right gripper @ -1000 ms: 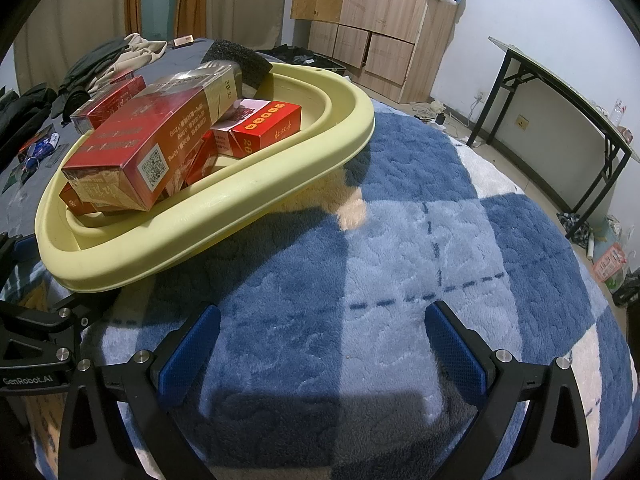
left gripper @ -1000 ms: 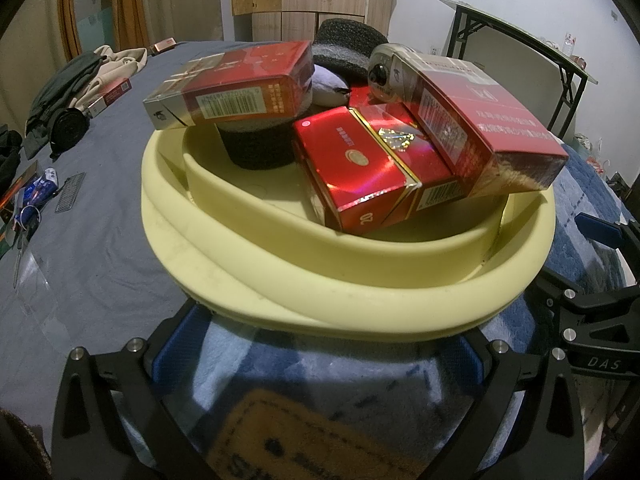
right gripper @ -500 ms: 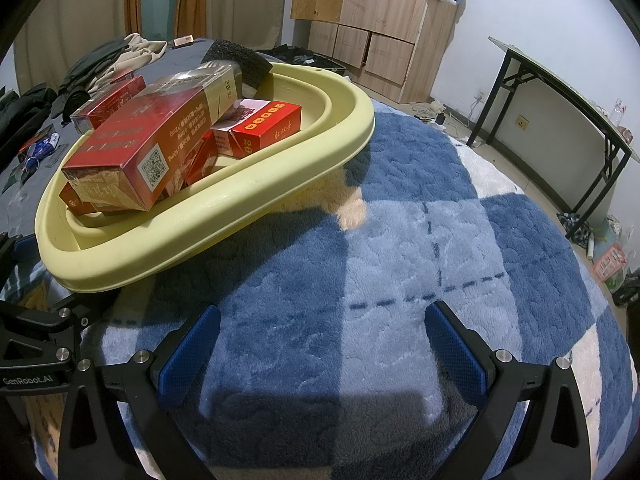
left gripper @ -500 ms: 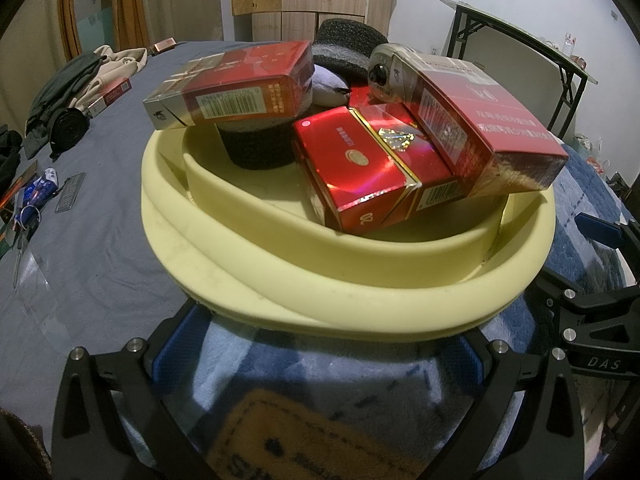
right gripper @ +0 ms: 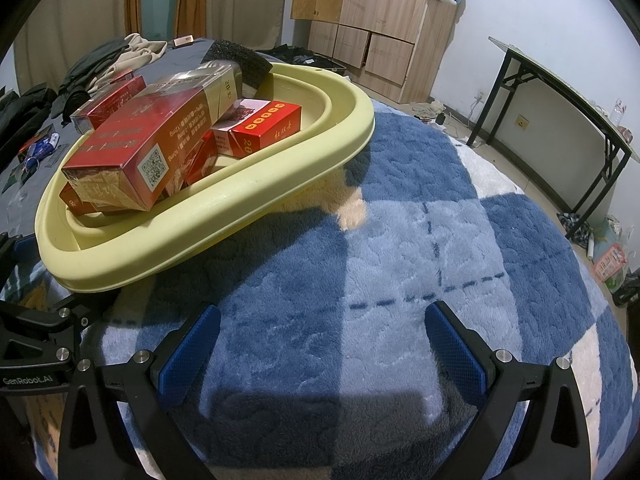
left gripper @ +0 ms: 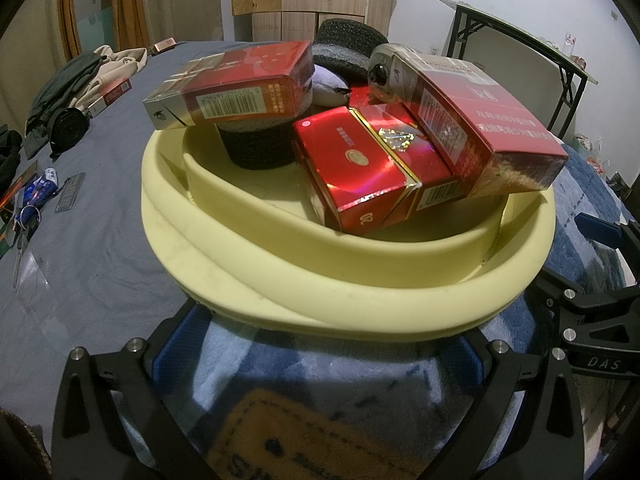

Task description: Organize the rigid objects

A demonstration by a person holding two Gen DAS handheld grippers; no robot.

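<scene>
Resting near the yellow basin [left gripper: 348,280] at frame centre, left gripper [left gripper: 316,354] and right gripper [right gripper: 320,340] both stand spread and empty. Red boxes [left gripper: 360,168] fill the basin; sorting appears paused. Next move likely requires choosing one box.

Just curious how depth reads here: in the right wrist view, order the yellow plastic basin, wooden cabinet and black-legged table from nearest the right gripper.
1. Yellow plastic basin, near left.
2. Black-legged table, right.
3. Wooden cabinet, far back.
</scene>
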